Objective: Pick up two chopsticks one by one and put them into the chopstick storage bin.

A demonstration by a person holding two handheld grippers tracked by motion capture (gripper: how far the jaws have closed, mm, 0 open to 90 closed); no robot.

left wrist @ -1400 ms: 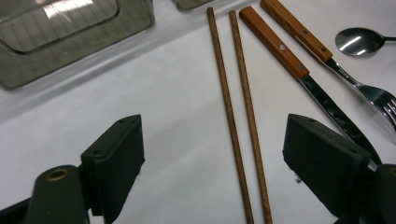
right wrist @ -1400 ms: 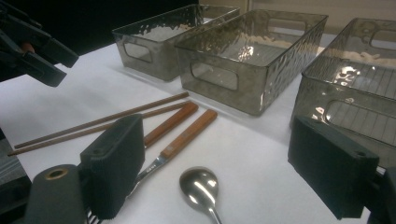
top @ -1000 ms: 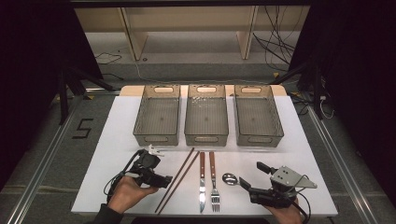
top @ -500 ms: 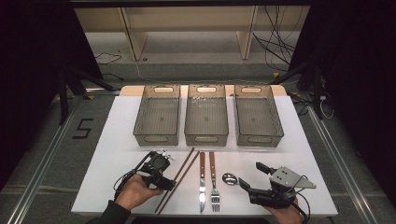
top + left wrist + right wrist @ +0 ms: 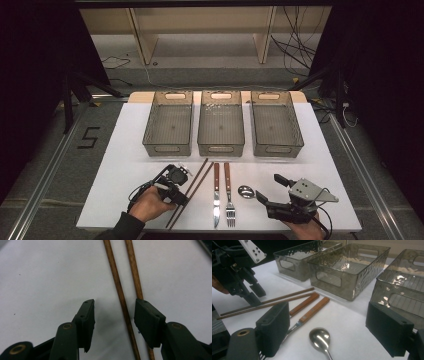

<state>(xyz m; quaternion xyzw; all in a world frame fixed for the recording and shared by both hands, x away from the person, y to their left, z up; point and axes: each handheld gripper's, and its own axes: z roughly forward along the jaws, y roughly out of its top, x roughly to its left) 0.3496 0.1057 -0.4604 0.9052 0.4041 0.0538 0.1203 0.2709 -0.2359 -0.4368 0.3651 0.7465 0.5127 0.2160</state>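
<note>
Two brown chopsticks (image 5: 191,191) lie side by side on the white table (image 5: 125,165), slanting up to the right. My left gripper (image 5: 181,198) points down over them. In the left gripper view its jaws have just been closing: one chopstick (image 5: 119,292) runs through the gap (image 5: 115,315), untouched by either pad, and the other (image 5: 133,275) passes under the right pad (image 5: 148,321). My right gripper (image 5: 269,189) rests open at the front right. Its wide jaws (image 5: 329,322) frame a metal spoon (image 5: 320,338) without touching it.
A wooden-handled knife (image 5: 216,195) and fork (image 5: 229,196) lie between the chopsticks and the spoon (image 5: 246,191). Three smoky plastic bins stand in a row behind them: left (image 5: 167,149), middle (image 5: 220,149), right (image 5: 277,150). The table's front edge is just below both hands.
My left gripper has moved right and down onto the chopsticks, and its jaws have narrowed around them. The right gripper has stayed put.
</note>
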